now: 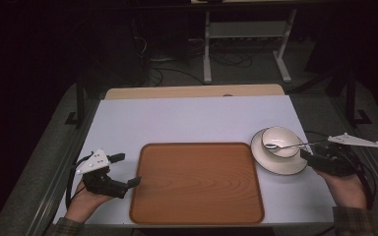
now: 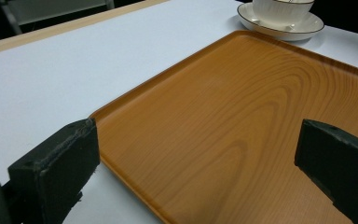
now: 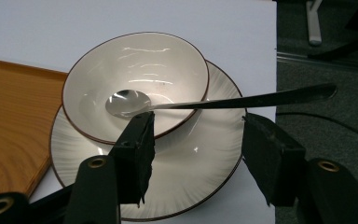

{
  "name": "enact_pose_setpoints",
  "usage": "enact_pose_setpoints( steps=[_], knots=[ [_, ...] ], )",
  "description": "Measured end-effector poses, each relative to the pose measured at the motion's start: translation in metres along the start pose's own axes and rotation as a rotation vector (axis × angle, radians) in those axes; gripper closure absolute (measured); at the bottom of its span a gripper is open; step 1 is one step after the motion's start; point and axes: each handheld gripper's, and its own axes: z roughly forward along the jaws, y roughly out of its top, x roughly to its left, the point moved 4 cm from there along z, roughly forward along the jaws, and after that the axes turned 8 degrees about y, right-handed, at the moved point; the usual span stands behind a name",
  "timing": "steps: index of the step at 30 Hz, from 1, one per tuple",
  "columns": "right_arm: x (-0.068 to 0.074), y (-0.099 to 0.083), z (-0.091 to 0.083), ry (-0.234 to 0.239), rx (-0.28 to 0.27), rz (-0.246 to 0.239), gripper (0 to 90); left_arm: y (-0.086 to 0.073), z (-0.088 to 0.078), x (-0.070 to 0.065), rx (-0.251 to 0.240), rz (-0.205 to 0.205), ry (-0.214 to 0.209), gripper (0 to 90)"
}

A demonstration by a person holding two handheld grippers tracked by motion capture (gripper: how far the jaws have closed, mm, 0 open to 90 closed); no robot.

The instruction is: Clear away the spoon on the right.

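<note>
A cream bowl point(image 1: 280, 137) with a dark rim sits on a matching saucer point(image 1: 278, 166) at the table's right. A metal spoon point(image 1: 289, 145) lies in it, head in the bowl point(image 3: 135, 70), handle point(image 3: 261, 99) jutting over the rim past the table edge. My right gripper point(image 3: 198, 128) is open just in front of the saucer point(image 3: 191, 172), its jaws below the handle and not touching it. A wooden tray point(image 1: 197, 184) lies centre front. My left gripper point(image 1: 129, 169) stands wide open at the left edge of the tray point(image 2: 242, 93) with nothing between its jaws.
The white table top point(image 1: 192, 118) ends just right of the saucer, with grey floor and a cable beyond. A wooden strip point(image 1: 192, 92) runs along the far edge. White frame legs point(image 1: 207, 49) stand on the dark floor behind.
</note>
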Motion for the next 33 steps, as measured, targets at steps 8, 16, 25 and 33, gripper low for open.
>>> enact_pose_setpoints(
  steps=[8,16,25,33],
  knots=[
    [-0.014,-0.003,0.012,0.009,-0.008,0.067,39.7,-0.001,0.001,0.000,0.004,0.000,0.000,0.0],
    [-0.018,0.005,0.028,0.026,-0.040,0.095,38.7,-0.001,0.002,-0.002,0.010,0.007,-0.003,0.0],
    [-0.018,0.009,0.043,0.024,-0.040,0.120,41.1,-0.002,0.001,-0.001,0.010,0.007,0.002,0.0],
    [-0.016,0.008,0.042,0.029,-0.042,0.125,48.5,-0.002,0.001,-0.001,0.010,0.008,0.003,0.0]
  ],
)
